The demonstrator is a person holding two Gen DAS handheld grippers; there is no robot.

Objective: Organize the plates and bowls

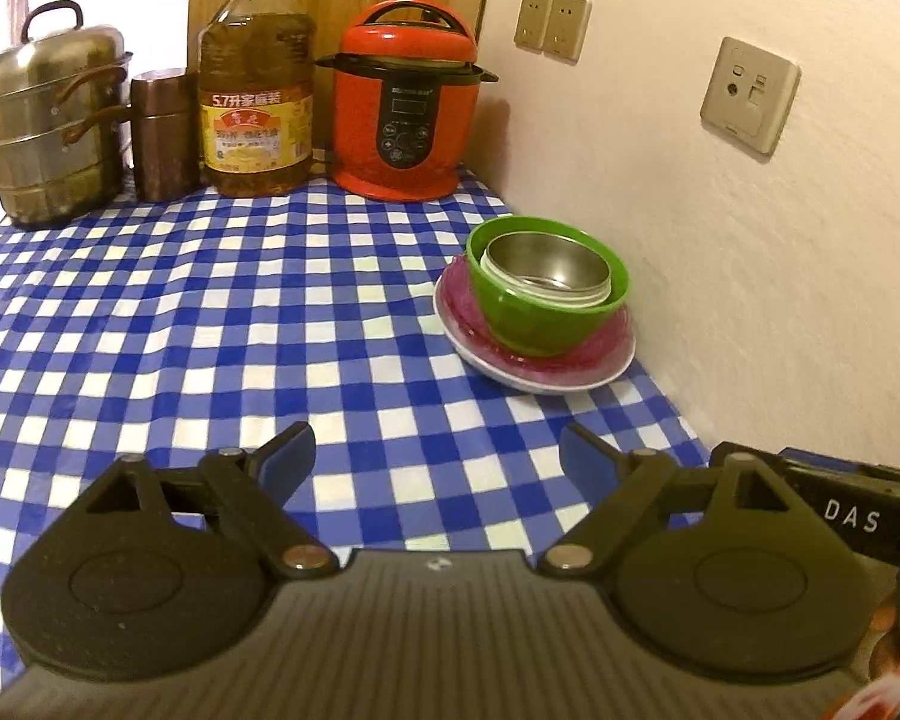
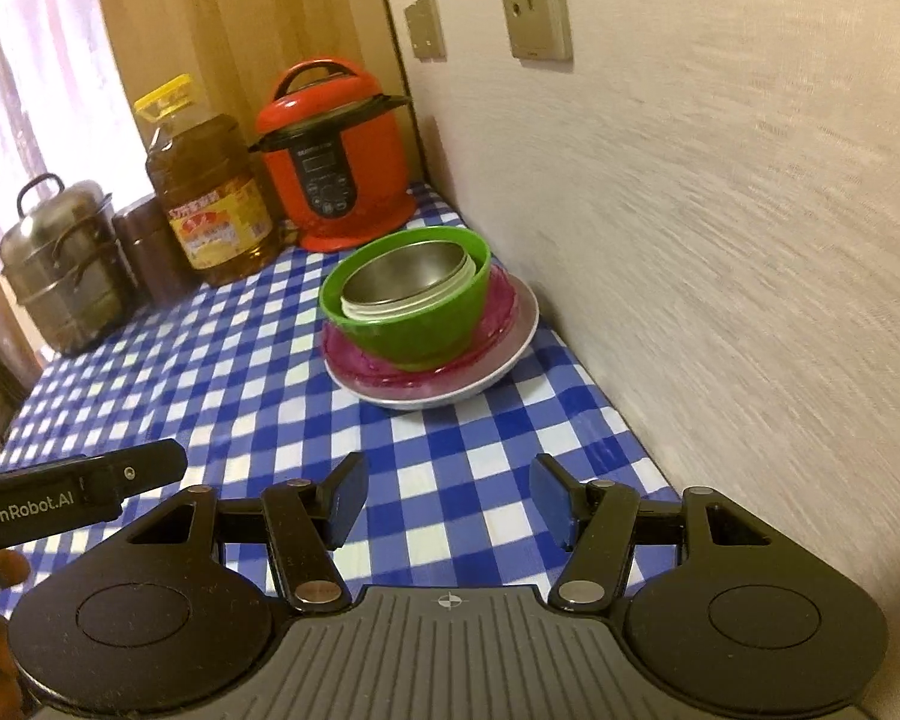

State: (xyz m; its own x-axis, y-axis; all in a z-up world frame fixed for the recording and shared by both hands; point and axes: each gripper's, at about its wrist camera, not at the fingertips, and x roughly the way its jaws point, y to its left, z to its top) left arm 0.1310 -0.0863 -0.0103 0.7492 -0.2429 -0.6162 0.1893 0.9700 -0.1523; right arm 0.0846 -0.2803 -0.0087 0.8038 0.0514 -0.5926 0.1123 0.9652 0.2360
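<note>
A stack stands by the wall on the blue-checked tablecloth: a white plate (image 1: pixel 594 381) at the bottom, a pink plate (image 1: pixel 459 306) on it, a green bowl (image 1: pixel 534 318) on that, and a steel bowl (image 1: pixel 546 267) nested inside. The same stack shows in the right wrist view: white plate (image 2: pixel 510 354), pink plate (image 2: pixel 354 360), green bowl (image 2: pixel 426 330), steel bowl (image 2: pixel 408 276). My left gripper (image 1: pixel 438 459) is open and empty, well short of the stack. My right gripper (image 2: pixel 450 501) is open and empty, also short of it.
At the back stand a red pressure cooker (image 1: pixel 405 114), an oil bottle (image 1: pixel 255 90), a brown canister (image 1: pixel 162 132) and a steel steamer pot (image 1: pixel 54 126). The wall (image 1: pixel 780 270) runs along the right. The other gripper's body (image 1: pixel 840 516) sits to the right.
</note>
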